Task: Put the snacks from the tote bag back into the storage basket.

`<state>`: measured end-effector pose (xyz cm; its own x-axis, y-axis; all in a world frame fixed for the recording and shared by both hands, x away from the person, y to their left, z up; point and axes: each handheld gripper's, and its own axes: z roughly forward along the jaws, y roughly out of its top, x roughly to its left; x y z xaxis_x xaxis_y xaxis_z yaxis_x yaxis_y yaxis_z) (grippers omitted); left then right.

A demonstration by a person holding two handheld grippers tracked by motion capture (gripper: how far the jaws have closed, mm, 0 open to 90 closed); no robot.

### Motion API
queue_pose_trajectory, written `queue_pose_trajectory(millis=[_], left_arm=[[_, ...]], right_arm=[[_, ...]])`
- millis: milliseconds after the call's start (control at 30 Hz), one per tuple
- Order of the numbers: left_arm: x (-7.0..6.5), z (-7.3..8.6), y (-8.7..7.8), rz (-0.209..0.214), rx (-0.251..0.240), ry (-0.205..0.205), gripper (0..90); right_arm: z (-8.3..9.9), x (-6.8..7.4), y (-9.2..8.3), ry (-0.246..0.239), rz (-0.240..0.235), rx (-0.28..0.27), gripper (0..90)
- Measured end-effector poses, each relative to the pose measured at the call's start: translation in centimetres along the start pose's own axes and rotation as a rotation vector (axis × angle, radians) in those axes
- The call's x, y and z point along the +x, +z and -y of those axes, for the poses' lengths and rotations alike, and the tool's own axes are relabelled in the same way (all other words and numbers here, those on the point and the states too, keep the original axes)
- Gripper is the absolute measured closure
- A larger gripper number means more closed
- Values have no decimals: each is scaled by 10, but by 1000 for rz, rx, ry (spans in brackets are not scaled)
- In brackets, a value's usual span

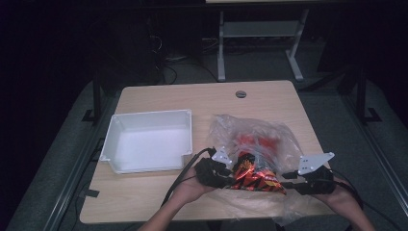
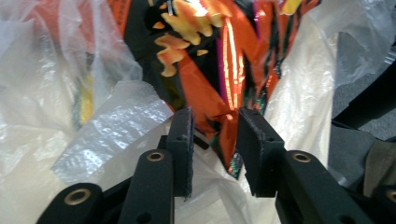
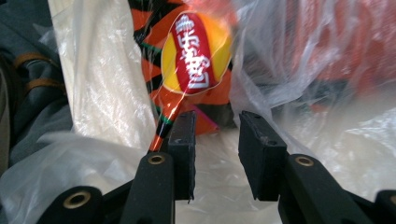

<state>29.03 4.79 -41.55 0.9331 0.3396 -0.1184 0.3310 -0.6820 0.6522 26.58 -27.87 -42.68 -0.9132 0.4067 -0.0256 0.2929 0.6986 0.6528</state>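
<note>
Crinkled orange-black snack bag half inside clear plastic bag on table.

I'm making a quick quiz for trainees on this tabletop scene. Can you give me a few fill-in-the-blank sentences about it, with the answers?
1. The snack bag lies at the mouth of a clear ____ bag.
2. The white tray sits to the ____ of the plastic bag in the high view.
3. The snack bag is mostly black and ____.
4. The left gripper has its jaws ____, the snack bag's edge between them.

Missing words: plastic; left; orange; apart
</note>
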Motion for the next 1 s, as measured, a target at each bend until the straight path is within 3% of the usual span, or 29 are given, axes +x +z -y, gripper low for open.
queue_pose_trajectory(millis=[200, 333, 500, 767, 1000], left_arm=[[-6, 0, 6, 31, 47, 28, 608], [-7, 2, 15, 37, 91, 27, 541], [-7, 2, 22, 34, 117, 33, 529], [-2, 2, 26, 29, 122, 20, 669], [-4, 1, 26, 28, 118, 37, 821]], right_arm=[[-3, -4, 1, 13, 7, 4, 663], [-4, -6, 4, 10, 8, 8, 664], [-4, -6, 7, 11, 2, 9, 664], [-3, -6, 10, 16, -7, 3, 671], [-4, -7, 10, 16, -7, 3, 678]])
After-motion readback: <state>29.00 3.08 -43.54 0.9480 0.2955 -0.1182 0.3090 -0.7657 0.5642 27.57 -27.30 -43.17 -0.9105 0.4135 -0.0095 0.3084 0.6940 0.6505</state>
